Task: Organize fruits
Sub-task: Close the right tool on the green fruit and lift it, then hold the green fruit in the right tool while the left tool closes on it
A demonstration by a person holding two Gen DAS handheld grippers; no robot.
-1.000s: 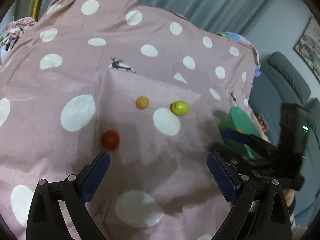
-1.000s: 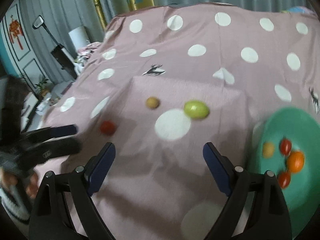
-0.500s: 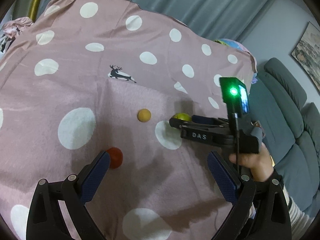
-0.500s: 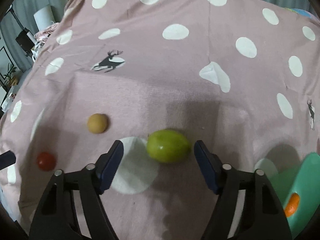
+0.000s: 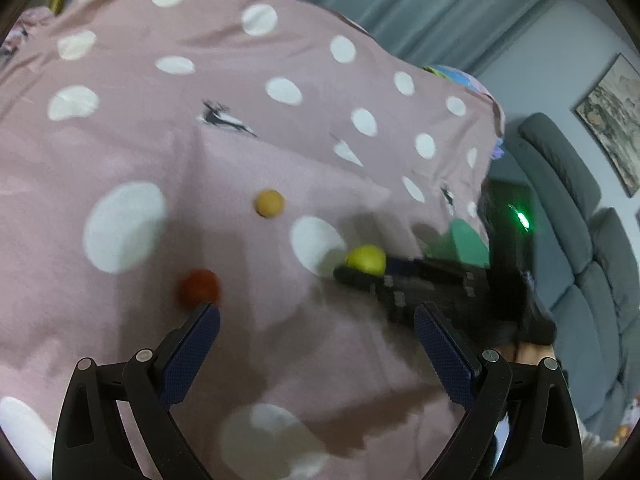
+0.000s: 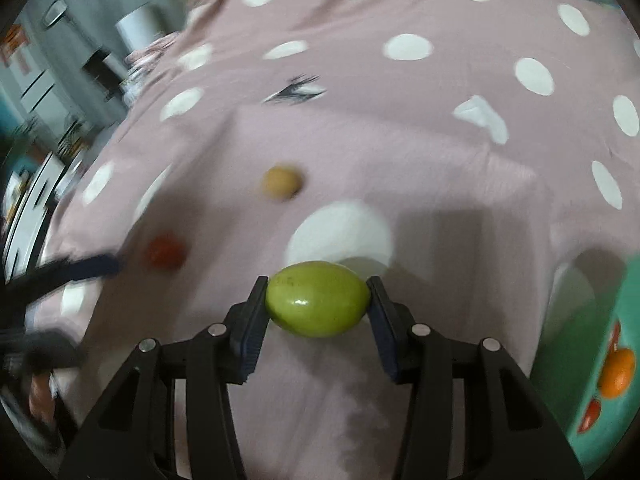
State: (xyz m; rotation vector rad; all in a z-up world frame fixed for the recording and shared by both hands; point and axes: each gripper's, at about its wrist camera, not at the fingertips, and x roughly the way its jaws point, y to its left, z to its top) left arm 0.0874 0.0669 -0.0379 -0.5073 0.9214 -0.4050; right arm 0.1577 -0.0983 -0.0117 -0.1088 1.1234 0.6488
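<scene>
Right gripper (image 6: 318,300) closing endwise on green fruit (image 6: 317,299) for plate (image 6: 592,360); left gripper (image 5: 316,344) apart, empty.

Left gripper (image 5: 316,334) hangs over the pink spotted cloth (image 5: 132,152) with its jaws wide apart and nothing between them, the red fruit (image 5: 199,286) just past its left fingertip. Further out sits the small tan fruit (image 5: 269,203); to the right, the right gripper (image 5: 362,268) is closing on the green fruit (image 5: 365,258), a sliver of green plate (image 5: 468,240) behind it
</scene>
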